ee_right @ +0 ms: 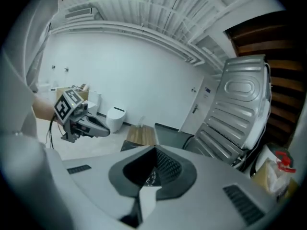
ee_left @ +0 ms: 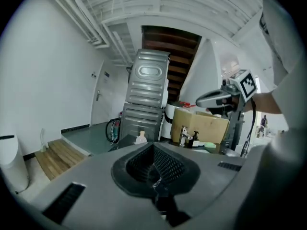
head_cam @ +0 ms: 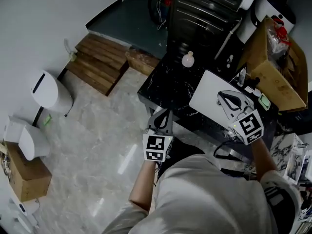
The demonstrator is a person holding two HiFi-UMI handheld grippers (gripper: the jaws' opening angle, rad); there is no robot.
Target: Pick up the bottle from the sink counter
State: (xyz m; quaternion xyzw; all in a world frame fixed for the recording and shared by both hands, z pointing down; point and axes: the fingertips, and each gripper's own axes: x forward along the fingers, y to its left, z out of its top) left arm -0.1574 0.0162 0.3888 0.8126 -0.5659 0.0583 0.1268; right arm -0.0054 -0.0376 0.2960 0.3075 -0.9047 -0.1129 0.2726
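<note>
The left gripper (ee_left: 153, 152) has its jaws pressed together with nothing between them, and the right gripper (ee_right: 154, 153) shows the same: jaws closed and empty. That fits an approach not yet finished, since neither is near anything to grip, and either one would have to spread its jaws before taking hold. In the left gripper view the bottle (ee_left: 140, 137) sits just above the jaw tips, so this gripper seems aimed at it and looks the likelier one to make the pick. From the head view the left gripper hangs at the near edge of the dark counter (head_cam: 163, 89), while the right one is held higher, over a white slab (head_cam: 207, 92) lying on that counter; I cannot tell if the slab is the basin. The bottle, small, pale and upright, stands alone on bare counter at the far end, close to the dark ribbed appliance (head_cam: 207, 13) and well apart from both grippers, which leaves it open to a reach from the near side. Counted: one bottle, two grippers, one slab, two white bins (head_cam: 48, 89) on the floor at left, and two cardboard boxes, one (head_cam: 278, 72) by the counter's right end and one on the floor.
</note>
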